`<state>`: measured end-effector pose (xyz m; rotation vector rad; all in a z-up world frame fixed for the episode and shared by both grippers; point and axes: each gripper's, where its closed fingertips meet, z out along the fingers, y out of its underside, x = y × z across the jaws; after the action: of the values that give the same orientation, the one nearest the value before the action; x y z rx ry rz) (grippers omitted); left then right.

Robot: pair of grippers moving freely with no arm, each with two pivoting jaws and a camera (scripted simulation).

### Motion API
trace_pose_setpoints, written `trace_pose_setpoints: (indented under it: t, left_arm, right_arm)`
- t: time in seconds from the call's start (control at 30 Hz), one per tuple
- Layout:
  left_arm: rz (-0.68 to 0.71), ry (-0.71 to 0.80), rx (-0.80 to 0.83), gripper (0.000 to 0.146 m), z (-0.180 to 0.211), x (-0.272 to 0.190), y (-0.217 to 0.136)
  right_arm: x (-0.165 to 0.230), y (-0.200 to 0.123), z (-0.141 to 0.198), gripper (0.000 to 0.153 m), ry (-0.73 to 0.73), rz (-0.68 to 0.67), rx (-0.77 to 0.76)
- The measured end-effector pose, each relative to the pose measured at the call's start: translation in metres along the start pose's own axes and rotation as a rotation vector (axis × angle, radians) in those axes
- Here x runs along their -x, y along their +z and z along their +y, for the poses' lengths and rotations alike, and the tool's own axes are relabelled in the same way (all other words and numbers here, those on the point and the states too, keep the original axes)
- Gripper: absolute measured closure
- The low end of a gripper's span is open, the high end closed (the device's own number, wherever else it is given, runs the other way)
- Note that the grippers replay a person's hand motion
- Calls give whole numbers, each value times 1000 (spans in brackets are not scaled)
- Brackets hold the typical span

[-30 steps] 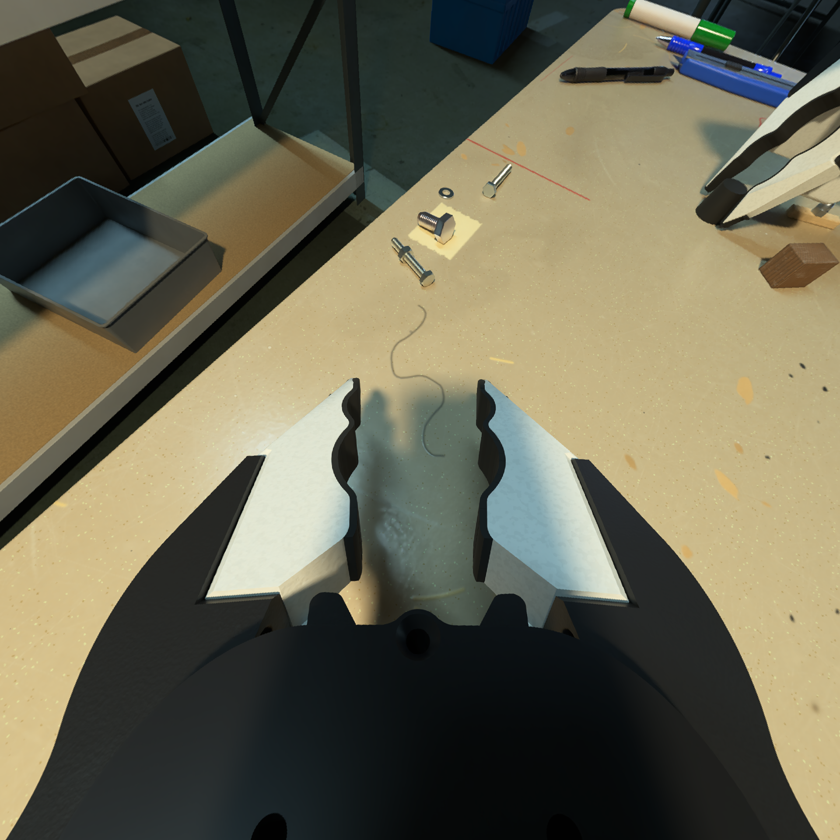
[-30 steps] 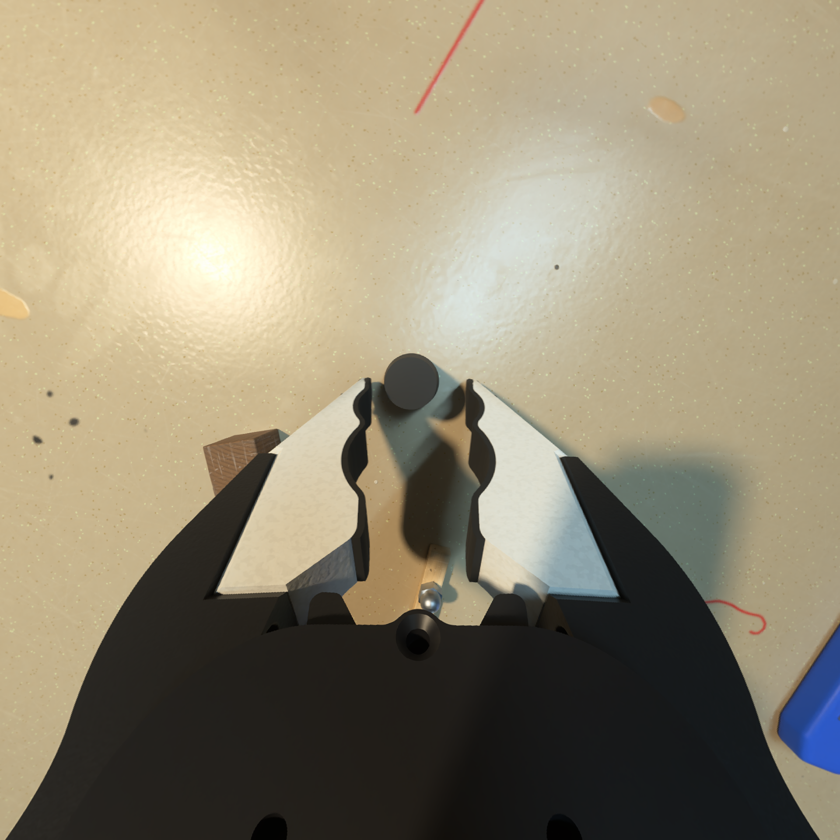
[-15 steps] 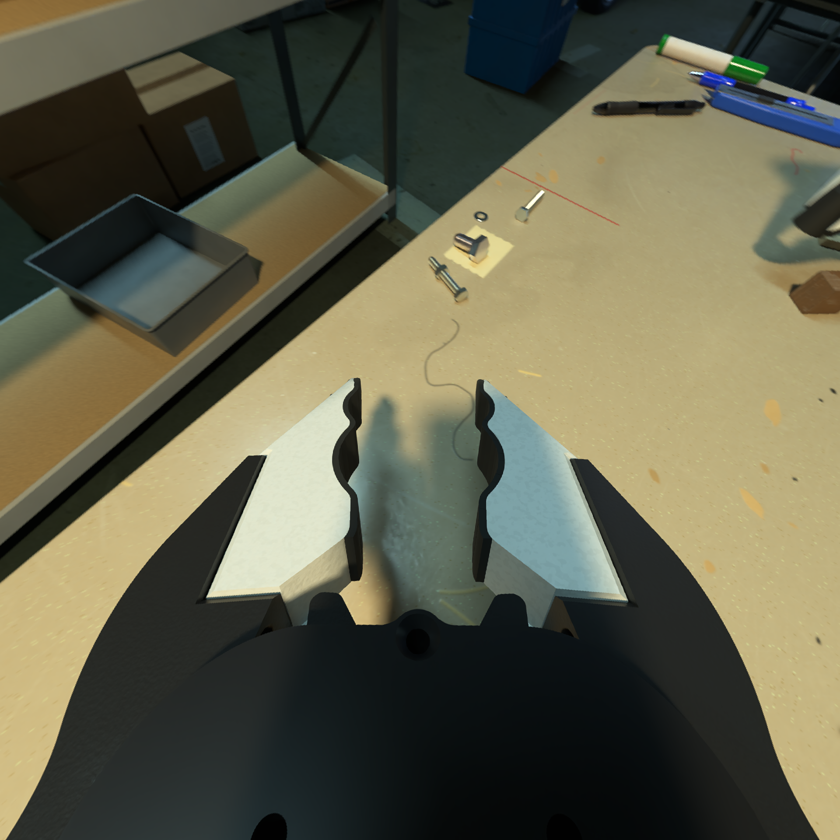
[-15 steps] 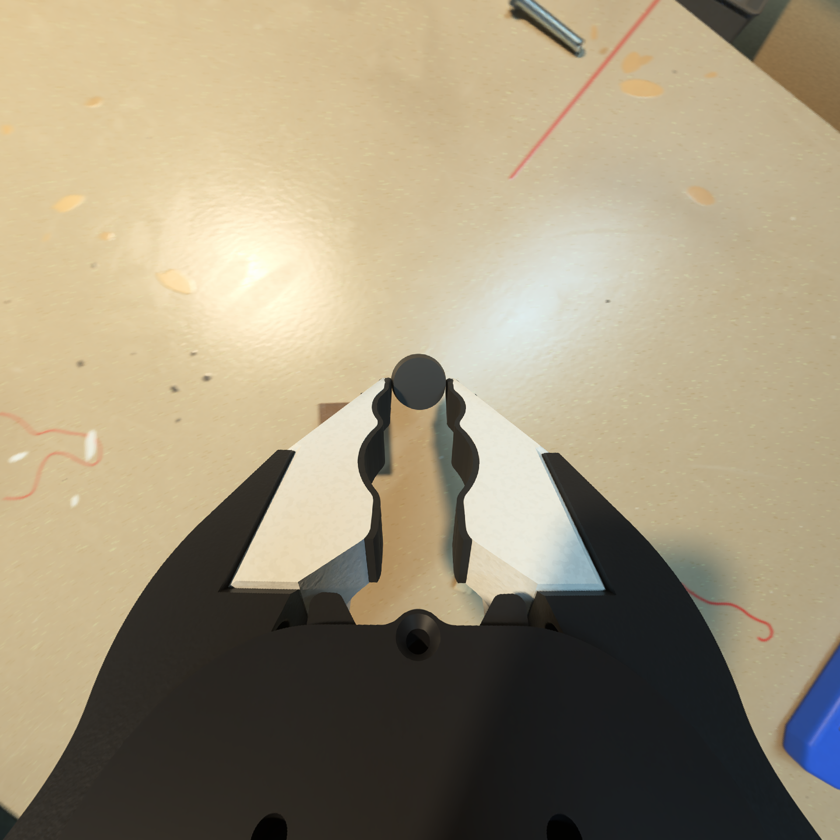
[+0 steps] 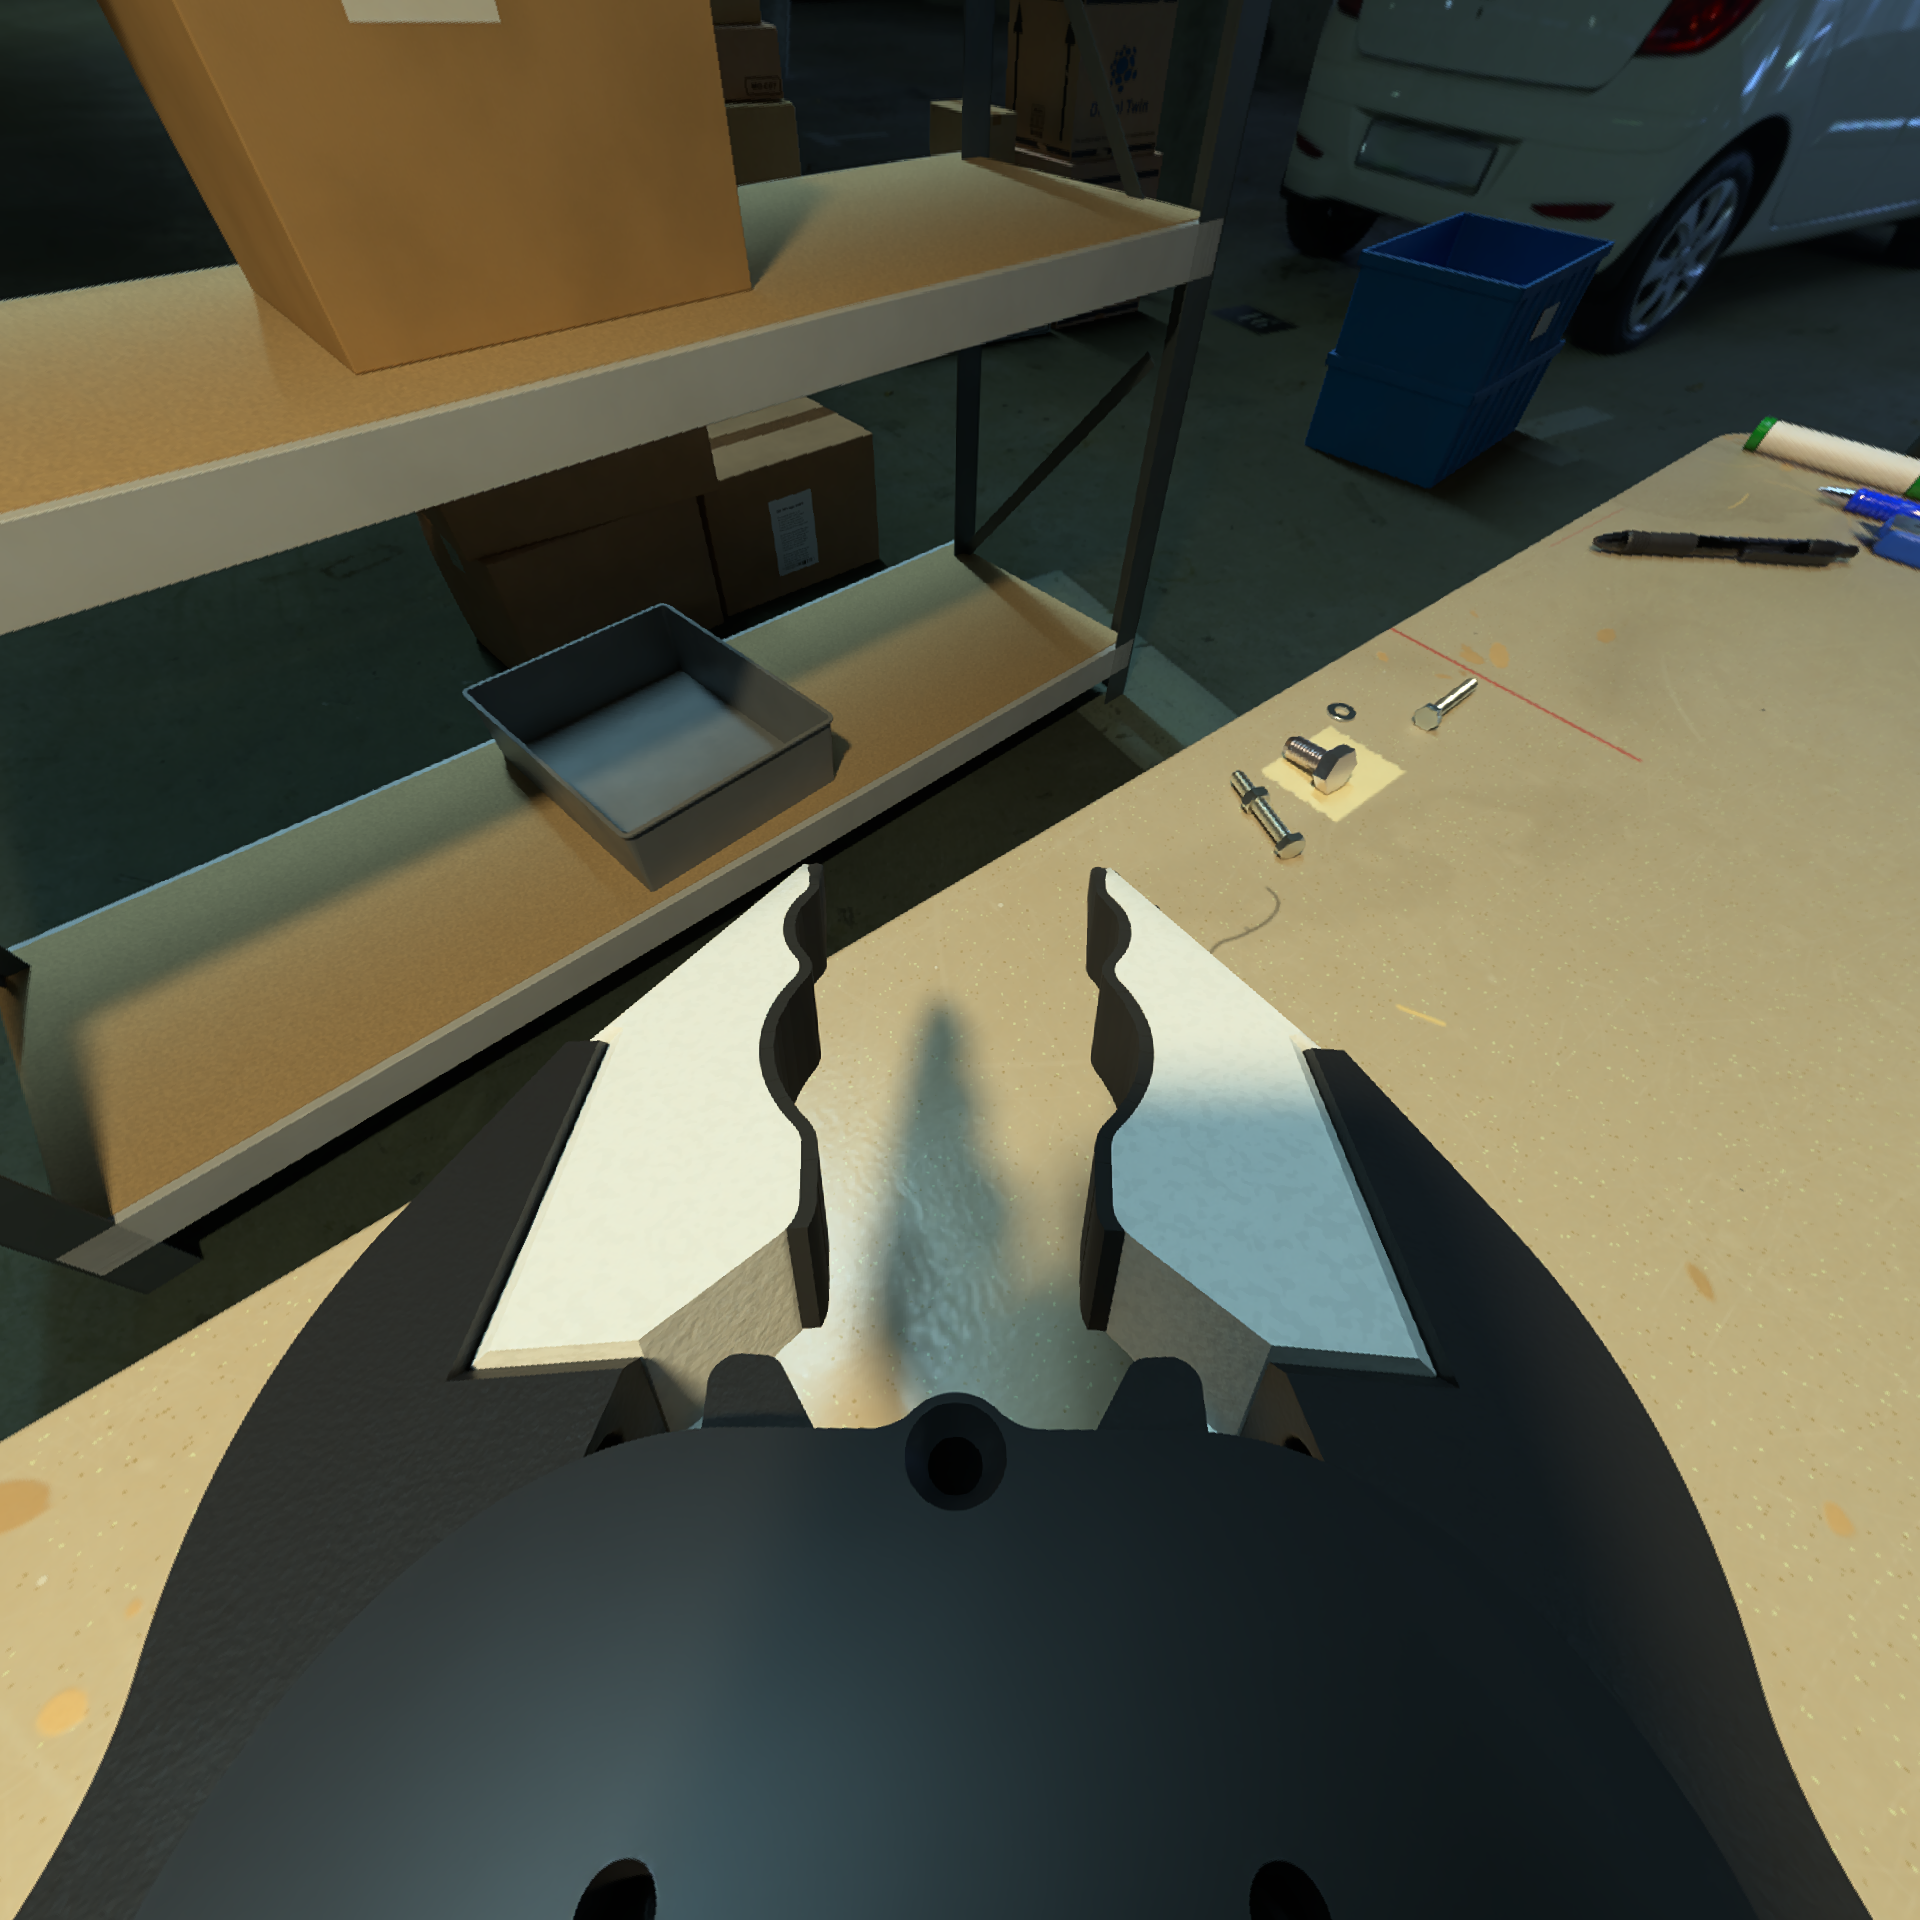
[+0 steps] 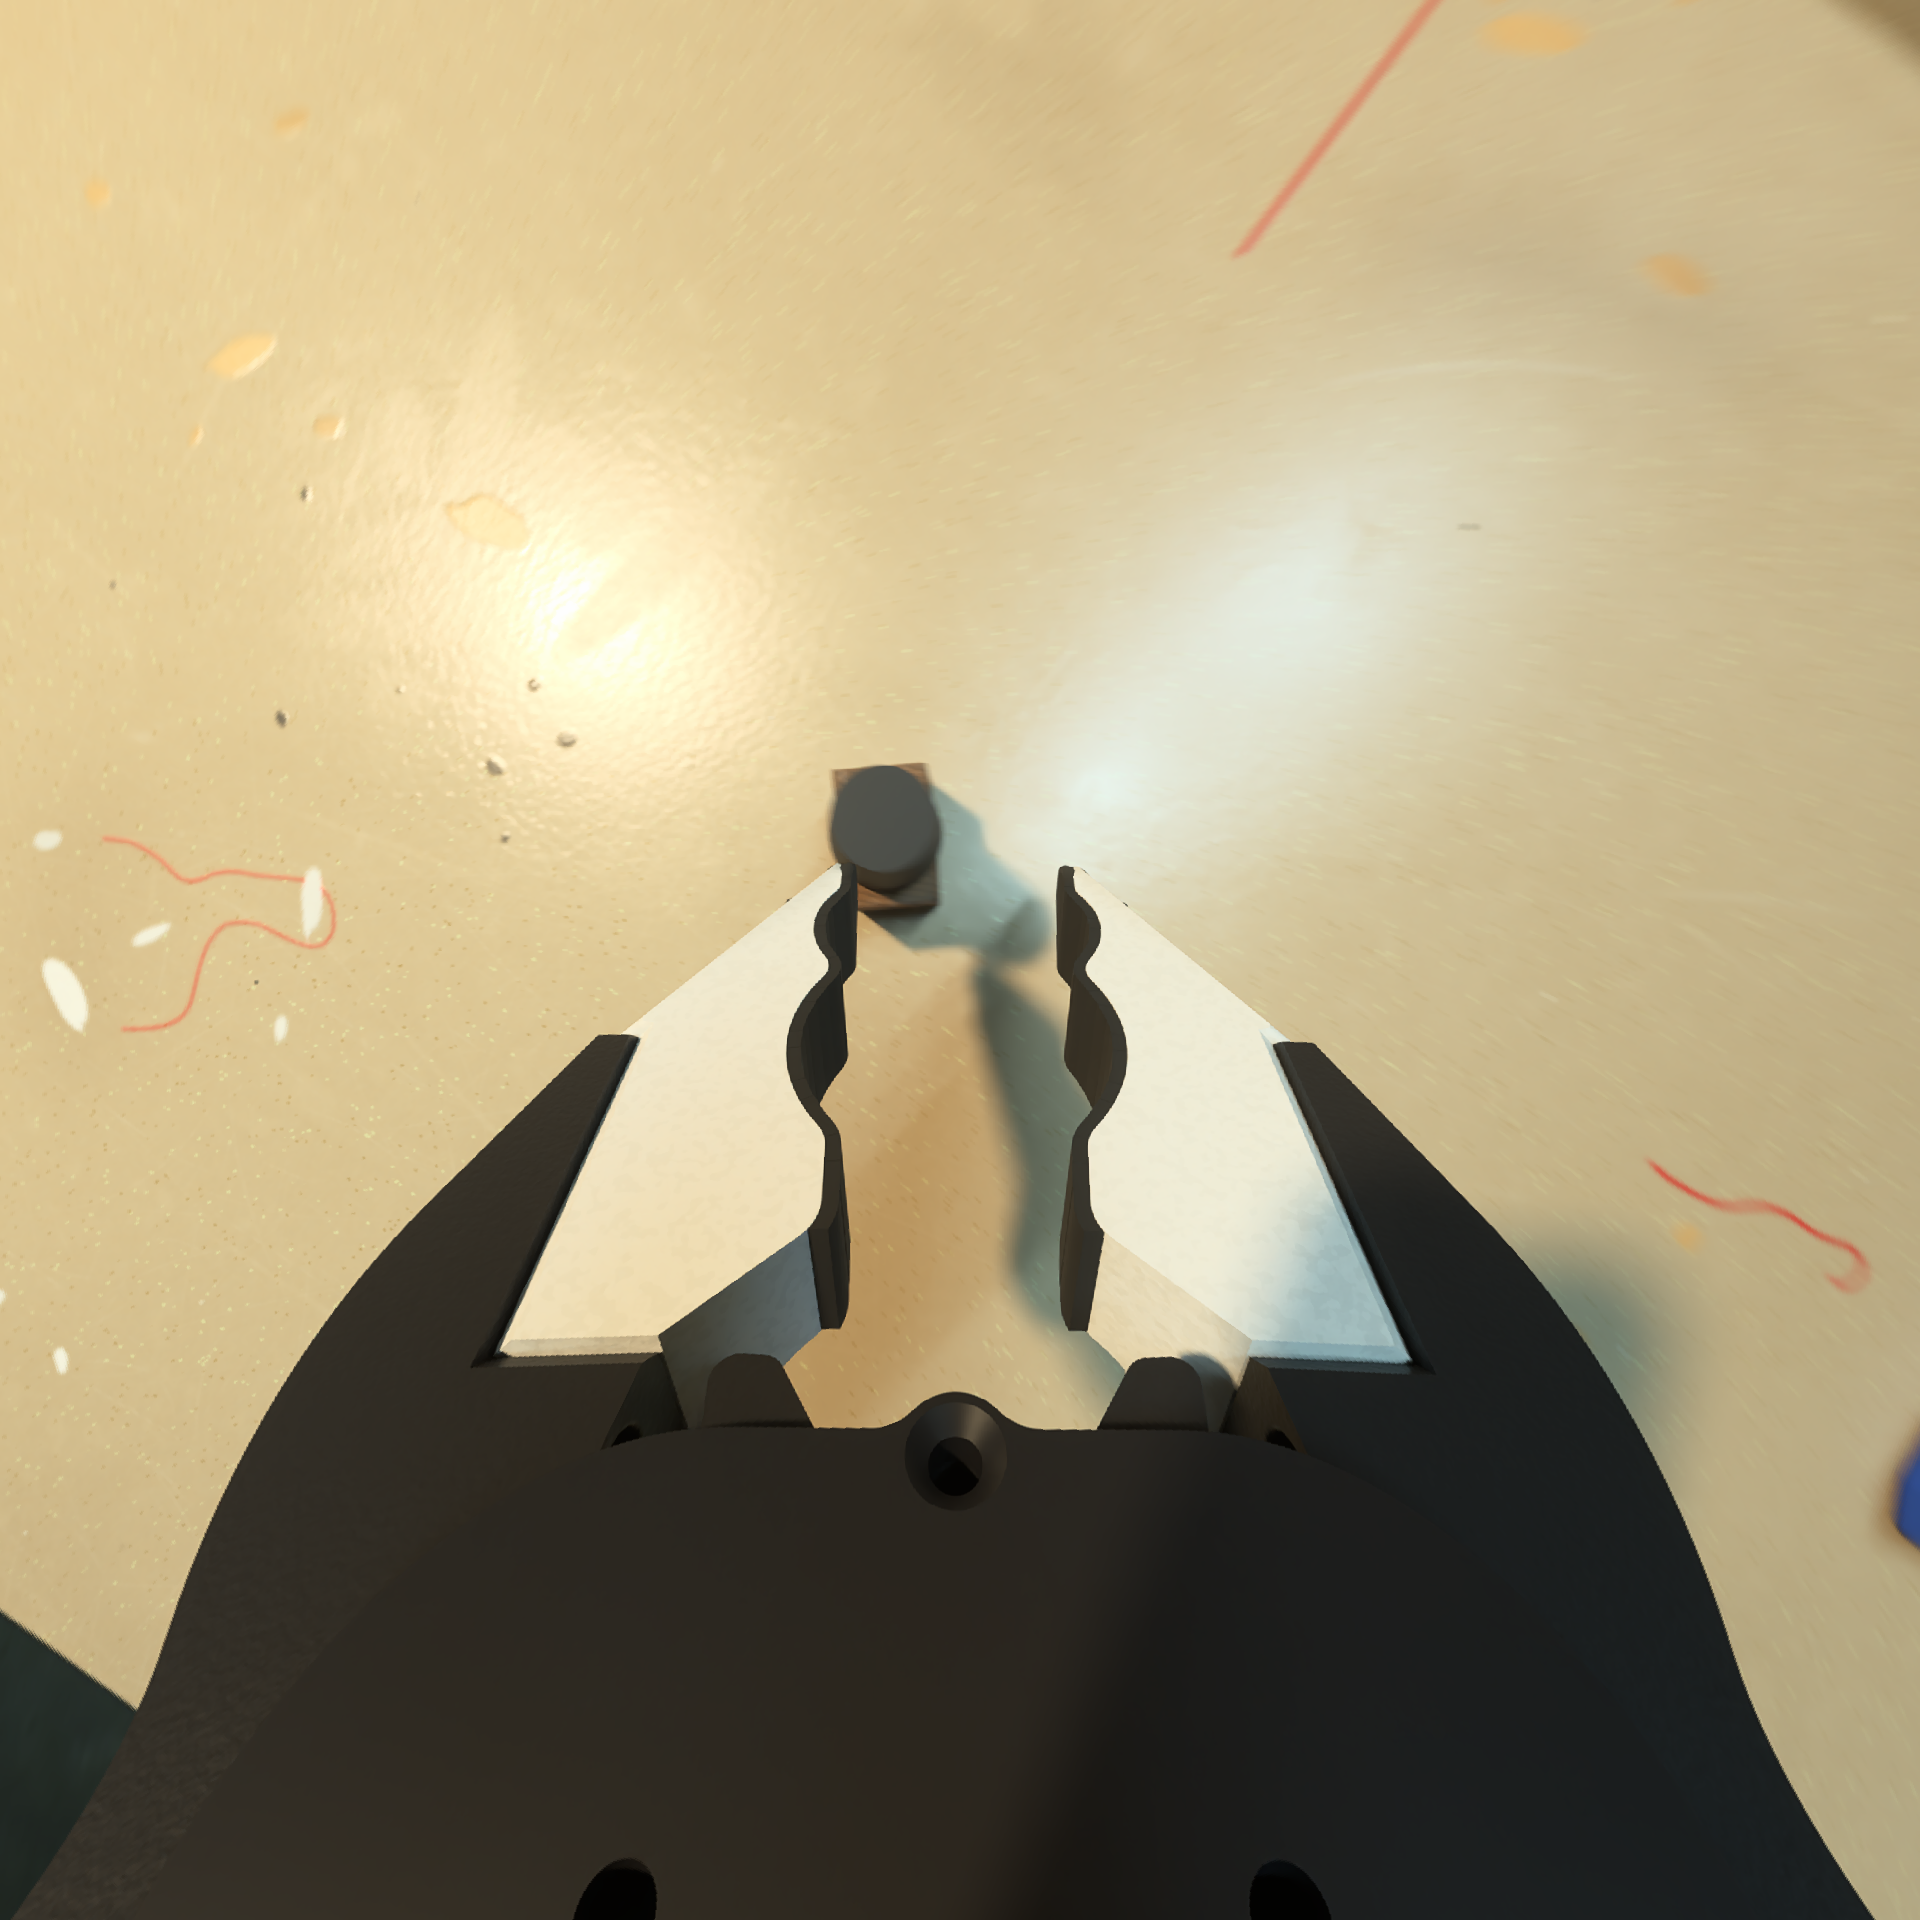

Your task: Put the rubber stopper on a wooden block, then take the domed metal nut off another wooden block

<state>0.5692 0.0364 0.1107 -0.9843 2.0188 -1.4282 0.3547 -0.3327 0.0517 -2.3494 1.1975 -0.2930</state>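
Note:
In the right wrist view the dark grey rubber stopper (image 6: 883,826) stands upright on a small dark wooden block (image 6: 902,900) on the beige table. My right gripper (image 6: 954,883) is open and empty, above and just behind the stopper, which sits off its left fingertip (image 6: 836,914). My left gripper (image 5: 951,888) is open and empty over the table near its left edge. The domed metal nut and the other wooden block are in neither view.
In the left wrist view, several bolts (image 5: 1320,764) and a washer (image 5: 1341,711) lie on the table (image 5: 1558,1039) ahead right; pens (image 5: 1725,545) lie farther back. A shelf rack holds a grey tray (image 5: 649,738) and boxes (image 5: 457,166). A blue bin (image 5: 1455,343) stands on the floor.
My right gripper has opened and let go of the stopper, which now stands on the wooden block; the gripper has drawn back. My left gripper has tilted up and swung left, toward the shelves.

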Motion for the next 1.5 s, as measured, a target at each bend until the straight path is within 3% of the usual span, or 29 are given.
trace_pose_setpoints:
  t: [0.2,0.33,0.67,1.1,1.23,1.5]
  left_arm:
    - [-4,47,20,96,3,-7,4]
    - [3,59,30,96,6,-12,7]
    - [-23,82,57,97,17,-7,16]
    - [-24,118,56,97,14,-13,15]
    - [-22,123,53,97,13,-15,14]
    - [-16,159,5,97,2,-26,10]
  right_arm:
    - [-45,-60,12,116,114,155,-113]
    - [-65,-75,37,116,183,204,-103]
    - [-55,-30,52,117,170,111,-4]
    - [-52,2,69,121,331,65,89]
    - [-56,5,70,142,312,106,103]
    - [-46,-7,48,142,248,104,-3]
